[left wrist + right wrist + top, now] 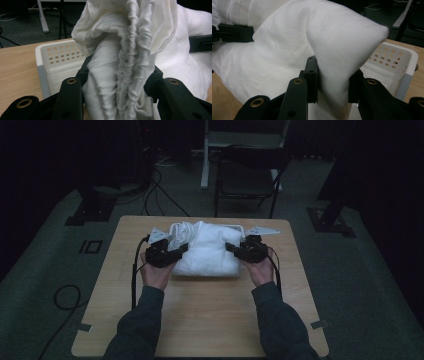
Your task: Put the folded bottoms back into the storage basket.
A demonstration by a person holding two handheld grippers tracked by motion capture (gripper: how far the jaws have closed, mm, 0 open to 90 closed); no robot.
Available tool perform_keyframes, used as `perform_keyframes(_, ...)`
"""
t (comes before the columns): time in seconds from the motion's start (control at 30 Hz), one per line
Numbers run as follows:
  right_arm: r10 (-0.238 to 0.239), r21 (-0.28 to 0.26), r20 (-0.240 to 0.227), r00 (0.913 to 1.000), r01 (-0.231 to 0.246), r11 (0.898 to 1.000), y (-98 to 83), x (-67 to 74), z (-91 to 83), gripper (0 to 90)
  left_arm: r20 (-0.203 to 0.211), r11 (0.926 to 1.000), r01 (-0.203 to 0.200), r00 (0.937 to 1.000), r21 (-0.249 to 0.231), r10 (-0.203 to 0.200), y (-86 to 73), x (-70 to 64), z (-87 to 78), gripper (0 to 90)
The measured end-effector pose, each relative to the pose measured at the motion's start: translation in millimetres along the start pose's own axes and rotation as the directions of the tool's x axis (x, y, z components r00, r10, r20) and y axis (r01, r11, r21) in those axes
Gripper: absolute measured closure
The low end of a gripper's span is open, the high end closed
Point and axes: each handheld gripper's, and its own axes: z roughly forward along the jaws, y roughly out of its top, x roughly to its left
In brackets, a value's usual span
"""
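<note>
A bulky white fabric bundle [207, 249], soft and padded like a pillow or folded quilt, sits at the far middle of the light wooden table [200, 320], over a white perforated plastic basket [58, 58] whose rim shows behind it. The left gripper [176, 251] is clamped on a gathered, pleated fold of the cloth at the bundle's left side; in the left gripper view the bunched fabric is squeezed tight between the black jaws. The right gripper [234, 249] is closed on a plump corner at the bundle's right side, with the fabric pinched between its jaws in the right gripper view. The work seems to be lowering or stuffing the bundle into the basket, though the dim light from above makes it hard to say how much of it already sits inside. The chief risk is an uneven descent: if one hand goes down ahead of the other, the cloth may catch on the rim and drag or tip the light basket. The left grip also holds only thin gathered layers, which could slide out under the bundle's weight.
</note>
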Motion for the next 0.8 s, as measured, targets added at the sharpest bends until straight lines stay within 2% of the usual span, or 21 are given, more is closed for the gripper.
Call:
perform_keyframes(0.2,0.002,-0.001,0.005,1.0,-0.002,1.0,3.4,-2.6,2.2,69.9,-0.008,1.0,-0.007,0.9999,-0.002,0.007,4.2,1.2,3.0,55.0)
perform_keyframes(0.8,0.0,0.016,0.045,0.999,-0.001,1.0,12.3,-13.5,10.7,69.9,-0.02,1.0,-0.008,0.9998,0.005,0.008,10.5,6.7,25.5,54.9)
